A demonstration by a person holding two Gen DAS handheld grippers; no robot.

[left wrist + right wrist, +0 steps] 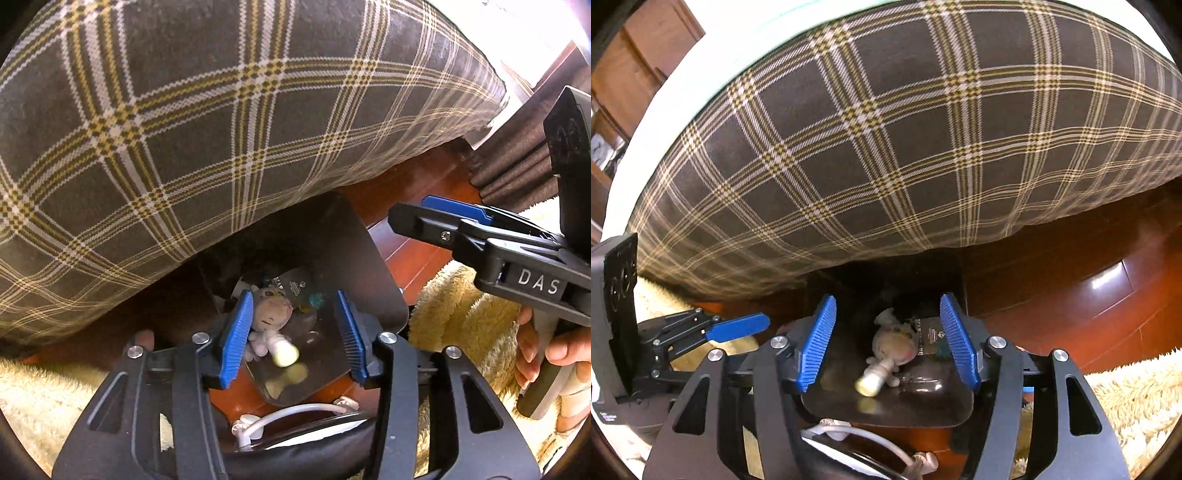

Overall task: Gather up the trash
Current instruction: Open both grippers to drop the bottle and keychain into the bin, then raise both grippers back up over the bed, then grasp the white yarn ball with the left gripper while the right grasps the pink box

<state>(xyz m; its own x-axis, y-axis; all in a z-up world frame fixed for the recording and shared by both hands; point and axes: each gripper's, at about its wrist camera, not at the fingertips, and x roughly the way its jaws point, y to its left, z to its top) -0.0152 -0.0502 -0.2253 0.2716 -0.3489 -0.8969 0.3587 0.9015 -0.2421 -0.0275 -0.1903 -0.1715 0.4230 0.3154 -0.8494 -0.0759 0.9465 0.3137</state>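
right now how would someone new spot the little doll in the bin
Find the plaid bedspread; the dark bin sits on the wood floor below its edge. The plush doll lies inside, pale and round-headed, unlike the flat dark wrapper behind it.

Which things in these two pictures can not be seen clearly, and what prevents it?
- Falling pale item, both views: blurred by motion, so its kind is unclear.
- Trash bin, left wrist view: its far side is hidden under the plaid bedcover.
- Dark packet, right wrist view: print too small to read.
- White cable, both views: cut off by the bottom edge and the gripper frame.
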